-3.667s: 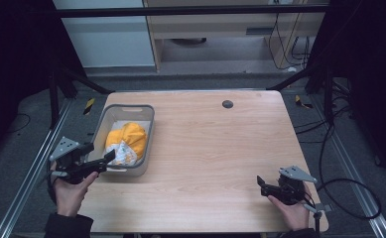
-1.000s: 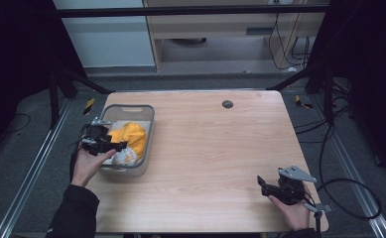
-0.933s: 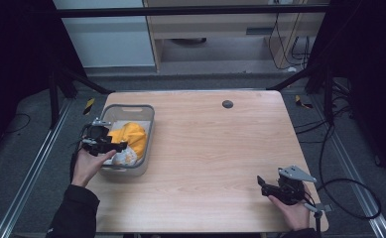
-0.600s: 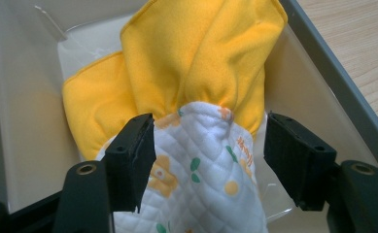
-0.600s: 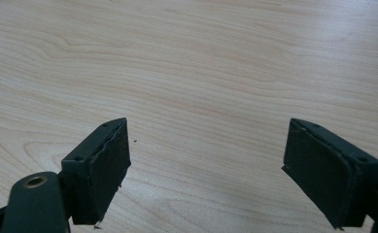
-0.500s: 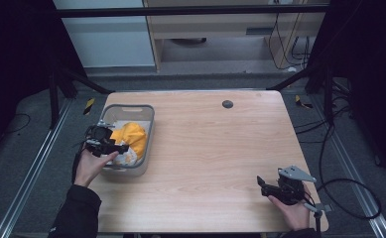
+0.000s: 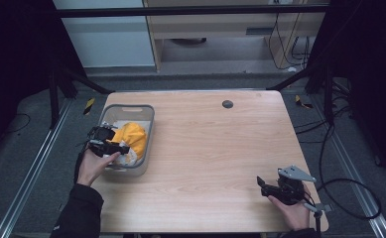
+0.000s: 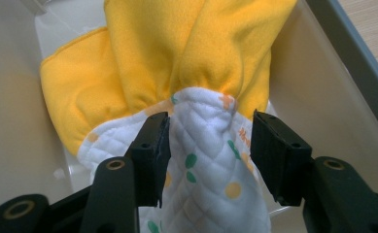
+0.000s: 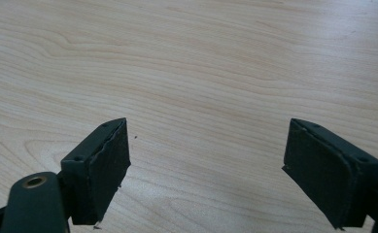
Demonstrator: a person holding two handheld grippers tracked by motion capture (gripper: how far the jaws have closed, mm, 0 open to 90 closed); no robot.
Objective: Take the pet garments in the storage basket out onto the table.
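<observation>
A grey plastic basket stands at the table's left edge. In it lies a bundle of cloth, yellow fleece over a white quilted piece with coloured dots. My left gripper reaches into the basket from the left. Its jaws stand partly apart on either side of a bunched fold of the white quilted cloth, whose sides touch both pads. The yellow fleece rises just beyond the jaw tips. My right gripper rests low at the table's front right corner, open wide with nothing between its fingers.
The basket's pale inner walls close in on both sides of the left gripper. A small dark round cap sits in the table near its far edge. Bare wood stretches between basket and right gripper. A cable trails off the table's right side.
The left hand has moved from the table's front left up into the basket and lowered its jaws around the cloth. The right gripper has stayed still.
</observation>
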